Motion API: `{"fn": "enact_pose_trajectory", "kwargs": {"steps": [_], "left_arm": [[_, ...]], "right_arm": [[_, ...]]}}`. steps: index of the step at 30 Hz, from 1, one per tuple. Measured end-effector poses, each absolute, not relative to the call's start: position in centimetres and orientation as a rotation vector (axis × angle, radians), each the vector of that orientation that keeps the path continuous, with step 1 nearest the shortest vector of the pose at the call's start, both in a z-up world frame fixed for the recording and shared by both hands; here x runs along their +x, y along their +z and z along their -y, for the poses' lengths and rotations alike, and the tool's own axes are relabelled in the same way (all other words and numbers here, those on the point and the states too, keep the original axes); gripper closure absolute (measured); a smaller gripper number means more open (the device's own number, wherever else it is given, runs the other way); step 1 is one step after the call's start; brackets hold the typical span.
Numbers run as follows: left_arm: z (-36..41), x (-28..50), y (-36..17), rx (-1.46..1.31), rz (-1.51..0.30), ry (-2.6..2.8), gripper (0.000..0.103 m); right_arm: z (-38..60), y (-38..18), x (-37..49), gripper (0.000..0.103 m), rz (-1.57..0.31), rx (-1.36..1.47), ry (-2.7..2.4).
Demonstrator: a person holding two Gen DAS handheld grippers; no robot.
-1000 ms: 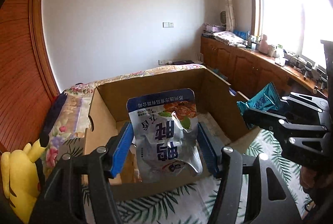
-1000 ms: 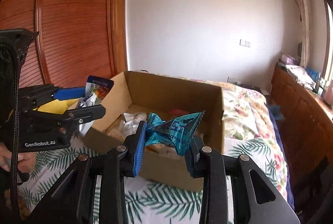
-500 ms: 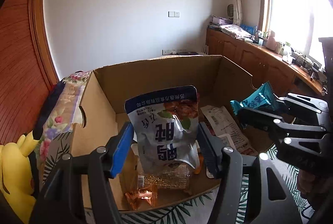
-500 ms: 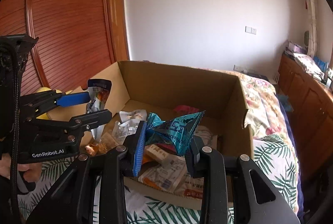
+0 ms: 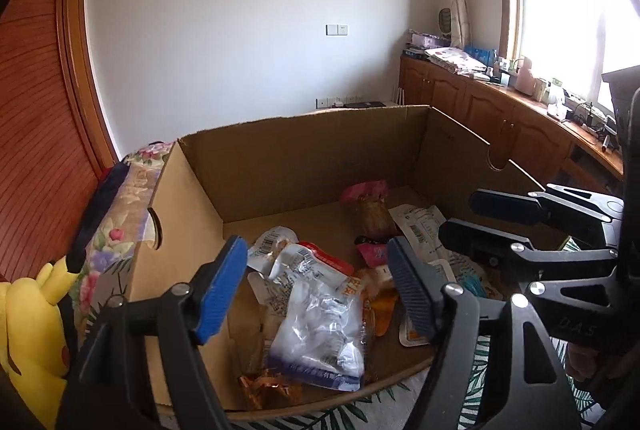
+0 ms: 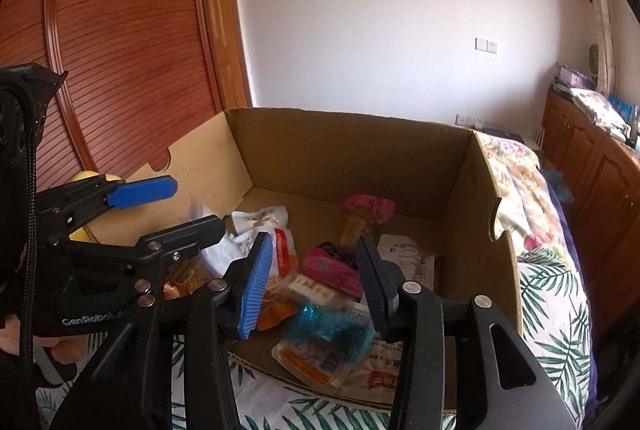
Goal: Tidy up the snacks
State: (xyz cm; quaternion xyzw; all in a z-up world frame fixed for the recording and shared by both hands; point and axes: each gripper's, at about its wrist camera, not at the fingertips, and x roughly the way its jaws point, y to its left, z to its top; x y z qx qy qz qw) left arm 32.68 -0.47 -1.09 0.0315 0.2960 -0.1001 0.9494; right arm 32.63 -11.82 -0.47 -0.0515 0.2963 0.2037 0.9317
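An open cardboard box [image 5: 312, 158] [image 6: 352, 158] stands on the bed with several snack packets inside. A silver pouch with a blue edge [image 5: 320, 334] lies near the box's front wall, just under my left gripper [image 5: 316, 286] [image 6: 196, 206]. Its jaws are opening and nothing is between them. A teal packet [image 6: 328, 322] [image 5: 474, 284] rests on other packets below my right gripper [image 6: 316, 288] [image 5: 472, 218], whose jaws are also opening with nothing between the pads. Both grippers hover over the box's front half, left beside right.
A yellow plush toy [image 5: 32, 318] sits left of the box. The bedsheet with a palm-leaf print [image 6: 552, 294] and a floral cover [image 6: 516, 190] surround the box. Wooden cabinets [image 5: 500, 110] line the right wall under a window. A hand [image 6: 8, 334] holds the left gripper.
Both grippers came forward and down over the box. The left one let go of the silver pouch and the right one let go of the teal packet. Both packets now lie in the box.
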Motion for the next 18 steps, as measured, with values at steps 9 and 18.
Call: {"fn": "enact_pose_trajectory", "kwargs": {"steps": [9,18], "left_arm": [[0.5,30.0,0.3,0.070,-0.583,-0.192,0.028],[0.3,24.5,2.9,0.066,-0.533,-0.173,0.028]], "right_arm": [[12.7,1.0,30.1,0.058,-0.571,-0.088,0.398],[14.0,3.8,25.1,0.056,-0.521,-0.085,0.370]]}}
